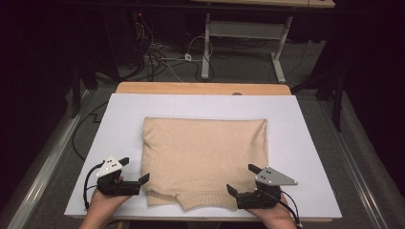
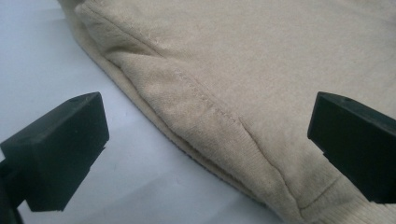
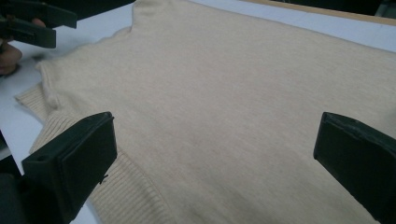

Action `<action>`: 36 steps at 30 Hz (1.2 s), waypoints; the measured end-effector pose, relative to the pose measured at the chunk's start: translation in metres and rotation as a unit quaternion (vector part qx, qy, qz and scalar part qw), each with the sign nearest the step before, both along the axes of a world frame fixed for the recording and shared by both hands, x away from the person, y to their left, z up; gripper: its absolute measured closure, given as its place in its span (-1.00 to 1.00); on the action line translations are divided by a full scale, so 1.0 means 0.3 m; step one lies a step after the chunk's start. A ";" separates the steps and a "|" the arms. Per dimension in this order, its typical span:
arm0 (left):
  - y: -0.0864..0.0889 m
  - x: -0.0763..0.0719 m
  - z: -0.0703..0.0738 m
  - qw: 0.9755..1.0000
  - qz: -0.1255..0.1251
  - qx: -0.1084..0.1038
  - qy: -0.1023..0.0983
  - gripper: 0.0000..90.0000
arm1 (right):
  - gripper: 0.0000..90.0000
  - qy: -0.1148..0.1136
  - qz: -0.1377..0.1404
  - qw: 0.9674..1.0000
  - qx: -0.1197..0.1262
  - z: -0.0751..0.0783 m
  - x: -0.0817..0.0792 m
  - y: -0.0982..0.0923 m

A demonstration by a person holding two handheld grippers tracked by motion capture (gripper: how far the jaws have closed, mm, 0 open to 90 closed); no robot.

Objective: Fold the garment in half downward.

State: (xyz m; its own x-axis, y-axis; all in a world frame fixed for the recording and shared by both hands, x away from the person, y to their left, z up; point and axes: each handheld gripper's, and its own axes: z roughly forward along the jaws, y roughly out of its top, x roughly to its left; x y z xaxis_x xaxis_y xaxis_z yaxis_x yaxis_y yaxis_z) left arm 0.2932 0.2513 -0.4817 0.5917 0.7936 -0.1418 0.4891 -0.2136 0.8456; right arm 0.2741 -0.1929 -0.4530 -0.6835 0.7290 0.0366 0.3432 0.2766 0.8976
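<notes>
Folded beige sweater [image 1: 205,160] lies flat on the white sheet [image 1: 305,129] covering the bench [image 1: 203,88], roughly centred, ribbed hem [image 1: 205,200] toward the person's edge. Fold is a rough rectangle, far edge straight, near edge a bit ragged where the hem sticks out.

Left gripper [image 1: 133,171] sits at the near-left corner of the sweater, held by the left hand [image 1: 102,200]. Jaws spread wide, released, nothing between the pads. One jaw tip is close to the sweater's left edge; touching or not, cannot tell from the high view. In the left gripper view the left gripper [image 2: 205,135] looks across the sweater's [image 2: 261,70] folded edge and a stitched seam, one jaw over the bare white sheet [image 2: 46,56], the other over the knit.

Right gripper [image 1: 244,179] is at the near-right part of the sweater, over the hem zone, held by the right hand [image 1: 277,217]. Jaws also wide apart, released, gripping nothing. In the right gripper view the right gripper [image 3: 215,163] has both jaws hovering above the sweater [image 3: 233,84], ribbed hem [image 3: 126,191] beneath the left-side jaw. The left gripper [image 3: 35,25] shows far off at the top-left corner of that view, beside the sweater's other corner.

Dark floor with cables [image 1: 162,57] and a second table's legs [image 1: 207,43] beyond the bench.
</notes>
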 end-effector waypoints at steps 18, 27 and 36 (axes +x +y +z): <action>0.027 0.024 0.007 1.000 0.015 0.001 0.005 -1.00 | -0.99 -0.001 0.042 0.999 0.007 -0.024 0.033 0.210; 0.037 0.025 0.004 1.000 0.016 -0.001 0.010 -1.00 | -0.99 -0.001 0.074 0.997 0.013 -0.008 0.051 0.354; 0.034 0.027 0.020 1.000 0.015 -0.006 0.011 -1.00 | -1.00 0.002 0.099 0.995 0.018 -0.016 0.081 0.436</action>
State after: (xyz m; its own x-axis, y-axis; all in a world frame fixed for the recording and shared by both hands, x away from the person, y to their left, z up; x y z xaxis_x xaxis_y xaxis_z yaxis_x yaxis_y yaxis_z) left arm 0.3012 0.2615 -0.4758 0.5646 0.8091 -0.1632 0.5128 -0.1890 0.8374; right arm 0.2985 -0.0622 -0.4579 -0.8134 0.5783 0.0624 0.2881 0.3073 0.9069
